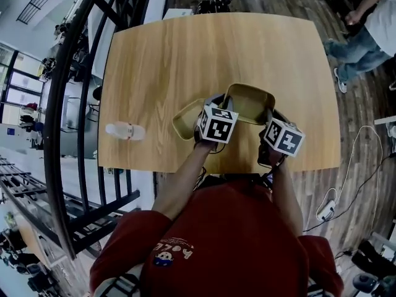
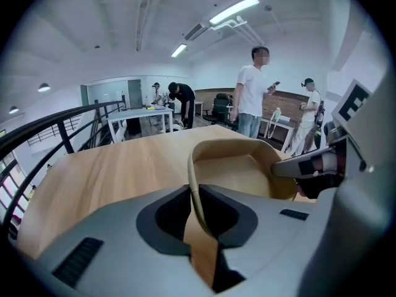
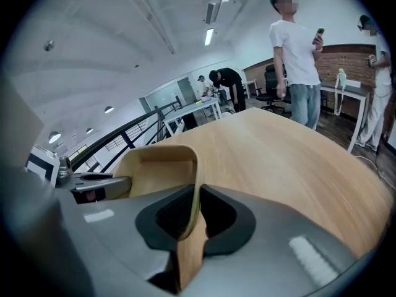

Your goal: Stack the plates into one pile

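Note:
A tan square plate [image 1: 250, 101] hangs tilted above the wooden table [image 1: 185, 48], held at two sides. My left gripper [image 1: 215, 101] is shut on its left rim, and the rim runs between the pads in the left gripper view [image 2: 198, 212]. My right gripper [image 1: 269, 112] is shut on the right rim, seen edge-on in the right gripper view [image 3: 193, 212]. The plate's hollow [image 2: 238, 166] faces up and nothing lies in it [image 3: 154, 169]. A second tan plate [image 1: 184, 122] lies on the table below, partly under the left gripper.
A clear plastic bottle [image 1: 125, 130] lies near the table's left front edge. A black railing [image 1: 68, 104] runs along the left. A person [image 1: 365, 36] stands on the floor beyond the table's far right corner. Cables and a power strip [image 1: 326, 210] lie at the right.

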`<state>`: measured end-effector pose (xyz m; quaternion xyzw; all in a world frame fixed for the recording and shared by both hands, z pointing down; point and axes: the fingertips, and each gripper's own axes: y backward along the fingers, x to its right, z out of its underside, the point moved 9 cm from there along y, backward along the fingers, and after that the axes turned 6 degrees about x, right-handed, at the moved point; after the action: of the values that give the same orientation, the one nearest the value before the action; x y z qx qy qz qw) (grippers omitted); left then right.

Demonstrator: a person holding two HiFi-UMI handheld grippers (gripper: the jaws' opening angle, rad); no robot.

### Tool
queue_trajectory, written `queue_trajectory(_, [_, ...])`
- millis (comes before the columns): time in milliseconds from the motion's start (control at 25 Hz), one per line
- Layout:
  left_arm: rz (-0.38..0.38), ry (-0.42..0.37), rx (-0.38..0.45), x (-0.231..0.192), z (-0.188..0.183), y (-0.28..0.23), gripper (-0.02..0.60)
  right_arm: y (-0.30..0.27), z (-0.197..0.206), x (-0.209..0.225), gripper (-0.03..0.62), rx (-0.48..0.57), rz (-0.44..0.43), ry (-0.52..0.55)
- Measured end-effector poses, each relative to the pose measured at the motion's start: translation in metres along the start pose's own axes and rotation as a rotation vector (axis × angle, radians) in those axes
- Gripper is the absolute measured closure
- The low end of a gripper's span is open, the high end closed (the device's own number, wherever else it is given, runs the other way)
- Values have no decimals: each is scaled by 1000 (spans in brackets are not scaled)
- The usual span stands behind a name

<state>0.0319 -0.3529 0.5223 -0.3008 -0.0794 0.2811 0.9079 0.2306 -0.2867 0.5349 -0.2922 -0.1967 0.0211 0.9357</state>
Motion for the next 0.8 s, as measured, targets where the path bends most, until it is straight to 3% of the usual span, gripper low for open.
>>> queue_trajectory(400, [-198, 144, 29, -57, 31, 69, 534, -27, 11, -78, 554, -88, -230, 162])
queue_trajectory(800, [-338, 278, 17, -92, 69, 112, 525, -46, 20, -143, 553, -203, -383, 349])
